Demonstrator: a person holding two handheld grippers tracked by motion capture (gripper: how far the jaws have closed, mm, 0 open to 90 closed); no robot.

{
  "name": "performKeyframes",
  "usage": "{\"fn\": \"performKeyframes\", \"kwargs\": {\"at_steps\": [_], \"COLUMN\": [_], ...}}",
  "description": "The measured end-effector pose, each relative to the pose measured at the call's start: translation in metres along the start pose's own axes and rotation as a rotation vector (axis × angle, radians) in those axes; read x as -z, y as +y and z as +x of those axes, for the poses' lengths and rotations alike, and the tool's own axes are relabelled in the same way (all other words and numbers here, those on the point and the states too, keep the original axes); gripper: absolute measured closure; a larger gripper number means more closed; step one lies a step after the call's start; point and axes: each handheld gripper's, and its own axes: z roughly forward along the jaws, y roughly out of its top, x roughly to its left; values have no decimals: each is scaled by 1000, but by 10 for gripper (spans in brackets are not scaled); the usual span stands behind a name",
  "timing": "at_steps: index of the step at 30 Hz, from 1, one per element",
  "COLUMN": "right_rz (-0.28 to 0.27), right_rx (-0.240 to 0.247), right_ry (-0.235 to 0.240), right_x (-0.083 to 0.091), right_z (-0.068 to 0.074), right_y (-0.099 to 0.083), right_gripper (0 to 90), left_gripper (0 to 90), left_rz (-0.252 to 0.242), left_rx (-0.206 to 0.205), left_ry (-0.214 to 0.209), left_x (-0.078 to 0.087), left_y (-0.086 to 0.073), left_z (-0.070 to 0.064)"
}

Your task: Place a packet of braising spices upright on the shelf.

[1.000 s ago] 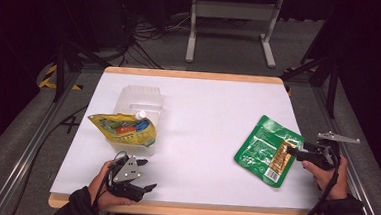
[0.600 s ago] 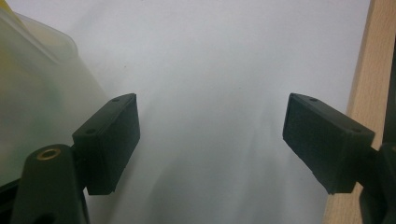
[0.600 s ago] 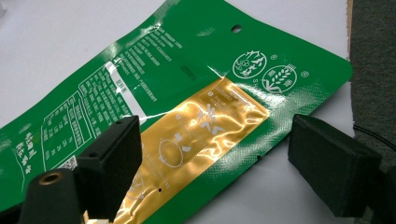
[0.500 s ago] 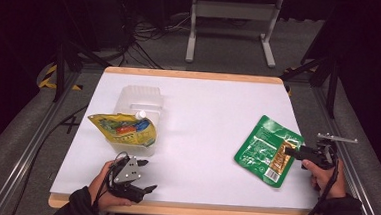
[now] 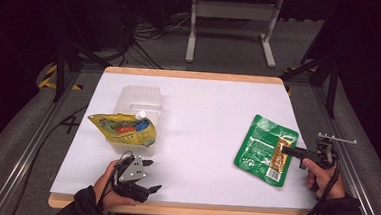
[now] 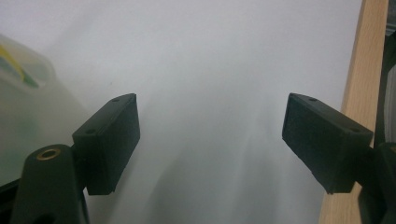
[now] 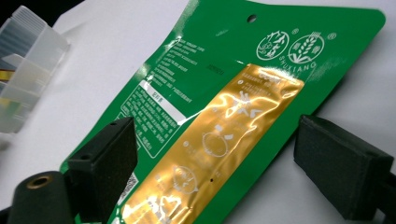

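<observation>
A green pouch with a gold panel lies flat on the white table at the right. My right gripper hovers at its right edge, pointing left. In the right gripper view the right gripper is open, its jaws straddling the pouch with nothing pinched. Near the front edge at the left, my left gripper is open and empty. In its own view the left gripper points across bare table. A yellow spouted pouch rests on a clear plastic container.
The table's wooden front edge runs close beside the left gripper. The clear container sits far off in the right gripper view and close at the left in the left gripper view. Metal rails and cables surround the table.
My right hand has drifted very slightly toward the near edge. The left gripper and both pouches have stayed put.
</observation>
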Motion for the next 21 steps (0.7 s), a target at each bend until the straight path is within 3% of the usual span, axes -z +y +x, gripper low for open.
{"fn": "performKeyframes", "kwargs": {"at_steps": [1, 4, 9, 10, 12, 19, 21], "right_rz": [17, 58, 104, 104, 128, 116, 105], "right_rx": [-9, 34, 66, 66, 97, 183, 233], "right_ry": [43, 62, 80, 80, 89, 87, 79], "right_x": [-2, -11, -21, -21, -27, -41, -42], "right_z": [1, 11, 20, 20, 24, 46, 54], "right_y": [-1, -4, -8, -8, -11, -16, -17], "right_gripper": [178, 270, 612, 612, 739, 894, 900], "left_gripper": [203, 216, 219, 221, 222, 232, 232], "left_rz": [0, 14, 31, 31, 31, 30, 26], "left_rx": [-3, -21, -45, -45, -37, -8, 4], "left_ry": [1, -29, -51, -51, -58, -80, -95], "left_x": [-2, -18, -31, -31, -38, -54, -59], "left_y": [2, 15, 25, 25, 29, 42, 47], "left_z": [-1, -6, -11, -11, -11, -8, -7]}}
